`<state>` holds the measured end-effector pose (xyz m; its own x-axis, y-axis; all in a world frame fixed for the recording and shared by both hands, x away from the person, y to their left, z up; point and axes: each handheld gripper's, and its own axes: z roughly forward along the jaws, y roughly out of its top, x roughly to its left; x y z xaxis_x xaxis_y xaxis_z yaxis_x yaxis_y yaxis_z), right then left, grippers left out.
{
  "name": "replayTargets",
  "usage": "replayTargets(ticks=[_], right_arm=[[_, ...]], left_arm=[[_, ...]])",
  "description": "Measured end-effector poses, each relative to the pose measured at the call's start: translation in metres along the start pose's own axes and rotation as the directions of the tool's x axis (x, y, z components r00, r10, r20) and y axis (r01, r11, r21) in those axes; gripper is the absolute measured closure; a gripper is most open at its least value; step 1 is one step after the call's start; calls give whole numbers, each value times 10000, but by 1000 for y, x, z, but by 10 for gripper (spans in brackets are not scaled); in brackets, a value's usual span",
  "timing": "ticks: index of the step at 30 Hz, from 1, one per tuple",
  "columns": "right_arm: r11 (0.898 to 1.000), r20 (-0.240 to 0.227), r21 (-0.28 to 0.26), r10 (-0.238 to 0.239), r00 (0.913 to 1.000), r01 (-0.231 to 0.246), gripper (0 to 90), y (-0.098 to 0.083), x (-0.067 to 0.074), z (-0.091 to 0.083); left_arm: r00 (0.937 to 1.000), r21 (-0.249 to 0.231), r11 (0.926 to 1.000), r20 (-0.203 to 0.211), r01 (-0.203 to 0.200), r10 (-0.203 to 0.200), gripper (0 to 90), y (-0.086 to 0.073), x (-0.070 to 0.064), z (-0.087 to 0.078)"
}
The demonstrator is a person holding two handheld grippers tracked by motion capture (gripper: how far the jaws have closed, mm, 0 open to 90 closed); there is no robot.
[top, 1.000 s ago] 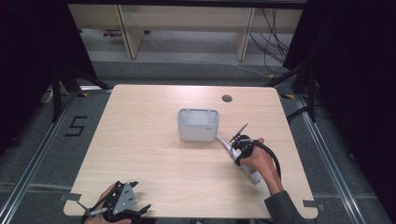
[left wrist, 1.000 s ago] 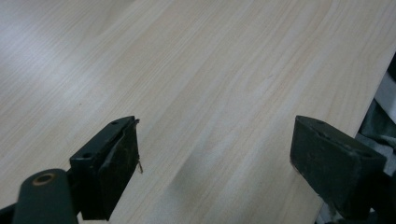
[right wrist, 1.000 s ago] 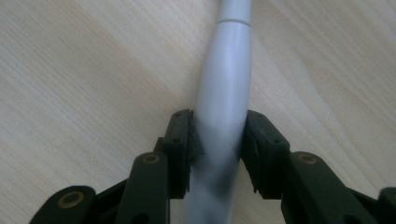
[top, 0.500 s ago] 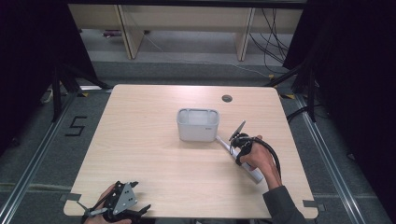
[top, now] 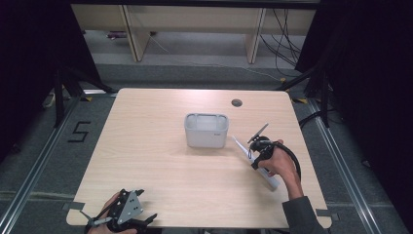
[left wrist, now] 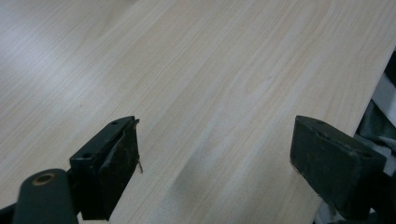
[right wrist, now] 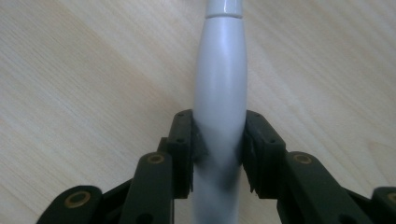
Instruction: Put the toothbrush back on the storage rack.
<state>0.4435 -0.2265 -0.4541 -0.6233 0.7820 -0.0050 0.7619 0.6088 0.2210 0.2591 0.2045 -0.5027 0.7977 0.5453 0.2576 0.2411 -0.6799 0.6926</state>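
At the table's (top: 160, 161) near left corner my left gripper (top: 127, 220) is resting low, its jaws standing wide apart over bare wood with nothing between them. Toward the middle, a grey rectangular bin (top: 206, 130) is sitting upright. Just right of it, my right gripper (top: 257, 155) is clamping the pale grey handle (right wrist: 219, 98) of a long utensil, both pads pressing its sides. The utensil is lying slantwise on the table, its narrow end pointing at the bin's near right corner.
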Motion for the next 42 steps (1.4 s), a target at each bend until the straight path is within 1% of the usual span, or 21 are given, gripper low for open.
replayTargets(ticks=[7, 10, 14, 15, 18, 22, 23, 24, 26, 27, 28, 29, 30, 31, 33, 34, 35, 36, 38, 39, 42], right_arm=[[9917, -3, -1284, -76, 10000, 75, 669, -6, -9, -16], [9867, -57, -1613, 200, 9998, -207, 669, -7, -10, -22], [9674, -114, -2504, 358, 9993, -375, 669, -6, -11, -27], [9554, -29, -2932, 356, 9994, -349, 669, -5, -11, -30], [9422, 90, -3327, 443, 9990, -388, 669, -4, -11, -32], [9079, 259, -4186, 377, 9990, -233, 669, -4, -14, -37], [8933, 226, -4484, 442, 9988, -294, 669, -4, -14, -36], [8961, 39, -4422, 458, 9989, -394, 669, -4, -14, -39], [8662, -154, -4926, 876, 9960, -838, 669, -3, -12, -39], [8619, 46, -5054, 500, 9987, -408, 669, -3, -16, -40], [8447, 227, -5348, 413, 9989, -228, 669, -2, -18, -39], [8467, 8, -5299, 577, 9983, -485, 669, -2, -16, -42], [8293, -45, -5548, 780, 9969, -674, 669, -2, -15, -39], [8289, -80, -5541, 869, 9962, -767, 669, -1, -13, -39], [8050, 4, -5903, 733, 9973, -590, 669, 0, -14, -40], [8005, -258, -5939, 820, 9963, -813, 669, 1, -13, -42], [7799, 28, -6240, 634, 9980, -478, 669, 1, -15, -42], [7705, -240, -6338, 679, 9974, -677, 669, 2, -13, -43], [7314, -8, -6811, 454, 9990, -337, 669, 4, -14, -44], [7286, -298, -6826, 496, 9983, -566, 669, 5, -12, -45], [7015, -492, -7097, 431, 9979, -653, 669, 7, -11, -47]], left_arm=[[9999, -49, 10000, -110, -23, 23, 151, 0, 0, 1], [9999, -47, 10000, -158, -29, 28, 151, 0, 0, 1], [9998, -145, 9999, -216, 22, -26, 150, 0, -1, 1], [9998, -113, 9999, -198, 5, -7, 150, 0, -1, 1], [10000, -93, 10000, -95, 21, -22, 150, 0, 0, 1], [9999, -57, 10000, -139, -16, 16, 151, 0, 0, 1], [9998, -43, 10000, -173, -36, 35, 150, 0, 0, 1], [9997, -110, 9999, -227, -6, 4, 150, 0, -1, 1], [9997, -102, 9999, -232, -12, 10, 150, 0, 0, 1], [9997, -107, 9999, -229, -8, 5, 150, 0, 0, 1], [9996, -76, 10000, -284, -39, 37, 150, 0, 0, 1], [9996, -74, 10000, -293, -37, 35, 150, 0, 0, 1], [9996, -75, 10000, -291, -36, 34, 151, 0, 0, 1], [9996, -92, 10000, -271, -30, 28, 150, 0, 0, 1], [9998, -138, 9999, -215, 34, -36, 151, 0, -1, 1], [9996, -102, 9999, -297, 5, -8, 150, 0, 0, 2], [9995, -83, 10000, -301, -26, 23, 150, 0, 0, 1], [9996, -94, 10000, -296, -11, 8, 150, 0, 0, 1], [9997, -95, 10000, -242, -3, 1, 150, 0, 0, 1], [9997, -102, 9999, -245, 21, -24, 150, -1, 0, 1], [9997, -102, 9999, -237, 15, -17, 150, -1, 0, 1]])
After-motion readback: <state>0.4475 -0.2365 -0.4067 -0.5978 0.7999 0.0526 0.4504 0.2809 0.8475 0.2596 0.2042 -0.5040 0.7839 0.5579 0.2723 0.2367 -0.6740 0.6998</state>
